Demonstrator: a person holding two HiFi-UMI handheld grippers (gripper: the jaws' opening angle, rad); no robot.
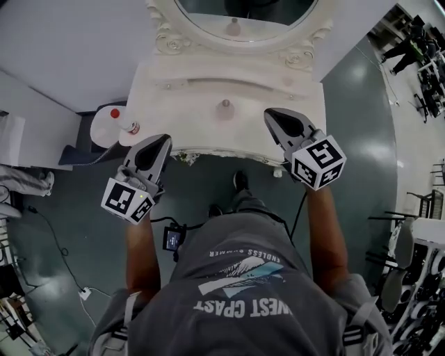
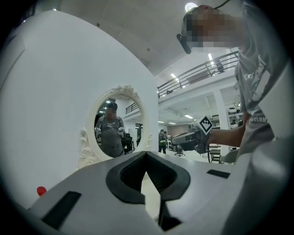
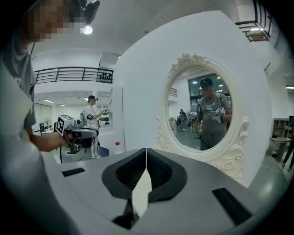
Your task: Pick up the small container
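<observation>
A small pale container (image 1: 224, 105) with a knobbed lid stands near the middle of the white vanity top (image 1: 188, 104). My left gripper (image 1: 160, 140) hovers at the table's front left corner, shut and empty. My right gripper (image 1: 273, 115) hangs over the front right part of the top, to the container's right, also shut with nothing in it. In the left gripper view the jaws (image 2: 146, 154) meet in front of the oval mirror (image 2: 115, 124). The right gripper view shows its jaws (image 3: 146, 150) closed too. The container is hidden in both gripper views.
An ornate oval mirror (image 1: 240, 21) stands at the back of the vanity. A red-capped bottle (image 1: 125, 124) sits on a low white stand (image 1: 101, 128) left of the table. The person's legs and feet (image 1: 240, 182) are below the front edge. Cables lie on the floor at the left.
</observation>
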